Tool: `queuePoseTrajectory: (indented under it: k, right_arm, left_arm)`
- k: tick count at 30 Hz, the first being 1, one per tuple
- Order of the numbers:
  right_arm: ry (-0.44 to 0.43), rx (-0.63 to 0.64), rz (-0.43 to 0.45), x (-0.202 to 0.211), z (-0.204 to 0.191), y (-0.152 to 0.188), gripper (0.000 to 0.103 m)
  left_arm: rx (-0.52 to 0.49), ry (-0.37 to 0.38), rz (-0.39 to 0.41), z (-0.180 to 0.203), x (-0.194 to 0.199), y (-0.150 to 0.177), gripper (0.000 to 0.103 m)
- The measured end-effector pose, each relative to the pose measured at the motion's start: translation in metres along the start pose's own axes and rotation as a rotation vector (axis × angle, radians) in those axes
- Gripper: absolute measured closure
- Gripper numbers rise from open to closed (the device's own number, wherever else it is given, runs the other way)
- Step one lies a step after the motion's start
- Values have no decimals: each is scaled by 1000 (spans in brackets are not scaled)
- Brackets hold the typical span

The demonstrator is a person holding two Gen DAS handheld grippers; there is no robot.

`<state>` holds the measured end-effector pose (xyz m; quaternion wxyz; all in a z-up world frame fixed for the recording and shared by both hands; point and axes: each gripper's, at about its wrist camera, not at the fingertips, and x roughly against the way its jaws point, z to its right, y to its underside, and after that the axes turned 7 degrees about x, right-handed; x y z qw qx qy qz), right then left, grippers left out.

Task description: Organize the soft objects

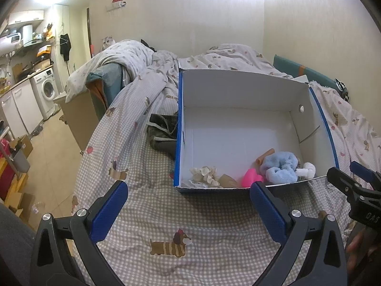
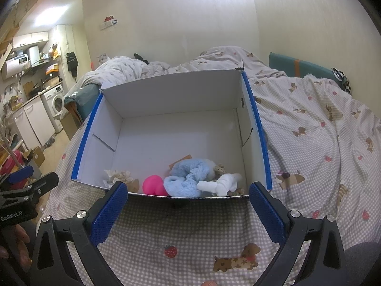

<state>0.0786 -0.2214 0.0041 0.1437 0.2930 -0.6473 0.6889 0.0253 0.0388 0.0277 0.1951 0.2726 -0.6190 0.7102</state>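
A white cardboard box with blue edges [image 1: 238, 88] [image 2: 171, 88] stands on the checked bedspread. Against its near wall lie a cream frilly cloth [image 1: 206, 176] [image 2: 119, 175], a pink soft toy [image 1: 252, 177] [image 2: 153, 184], a light blue fluffy toy [image 1: 281, 166] [image 2: 188, 176] and a white soft piece [image 1: 307, 169] [image 2: 221, 183]. My left gripper [image 1: 188, 200] is open and empty, just short of the box's near wall. My right gripper [image 2: 188, 200] is open and empty, also in front of the box; it shows at the right of the left wrist view [image 1: 352, 178].
A dark garment [image 1: 164, 131] lies on the bed left of the box. A rumpled duvet [image 1: 128, 54] is piled behind, with a cat [image 1: 108, 41] beyond it. The bed's left edge drops to a tiled floor [image 1: 50, 157] with kitchen units and a washing machine [image 1: 46, 88].
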Motion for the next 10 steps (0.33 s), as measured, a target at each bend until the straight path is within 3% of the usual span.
queuePoseTrajectory:
  k: [10]
  right_arm:
    - [-3,3,-1,0,-1,0,0]
  left_arm:
    - [8,9,-16,-1,-2,2,1]
